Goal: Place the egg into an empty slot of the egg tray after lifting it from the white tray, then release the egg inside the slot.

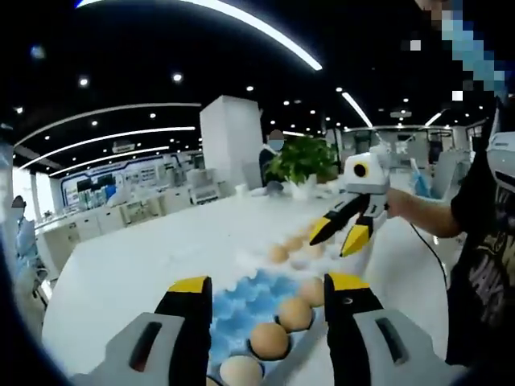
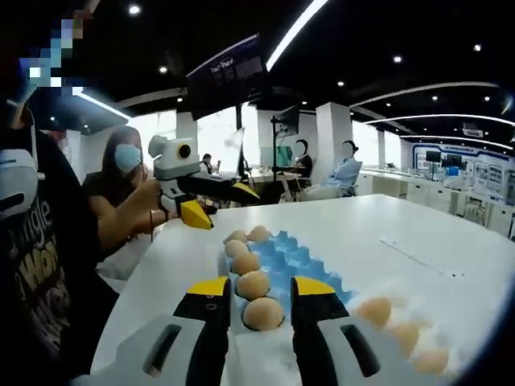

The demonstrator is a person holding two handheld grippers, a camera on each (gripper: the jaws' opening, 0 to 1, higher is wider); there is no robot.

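Note:
A blue egg tray [image 1: 241, 310] lies just beyond my left gripper [image 1: 268, 283], whose jaws stand open and hold nothing. Several brown eggs [image 1: 268, 339] fill the blue tray's right-hand slots. Beyond it, the white tray [image 1: 251, 259] holds more eggs [image 1: 278, 253]. My right gripper [image 1: 332, 241] hovers open over that white tray, held by a hand. In the right gripper view, my right gripper [image 2: 261, 287] is open. An egg [image 2: 263, 314] sitting in the blue tray [image 2: 294, 259] shows in the gap, untouched. Eggs [image 2: 375, 310] on the white tray [image 2: 402, 301] lie at lower right. The left gripper [image 2: 229, 207] hangs open at the tray's far end.
Both trays rest on a long white table [image 1: 145, 257] with bare surface on either side. A potted plant [image 1: 304, 157] stands at the table's far end. A person in a dark printed shirt [image 2: 40, 265] holds the grippers. Other people sit at distant desks.

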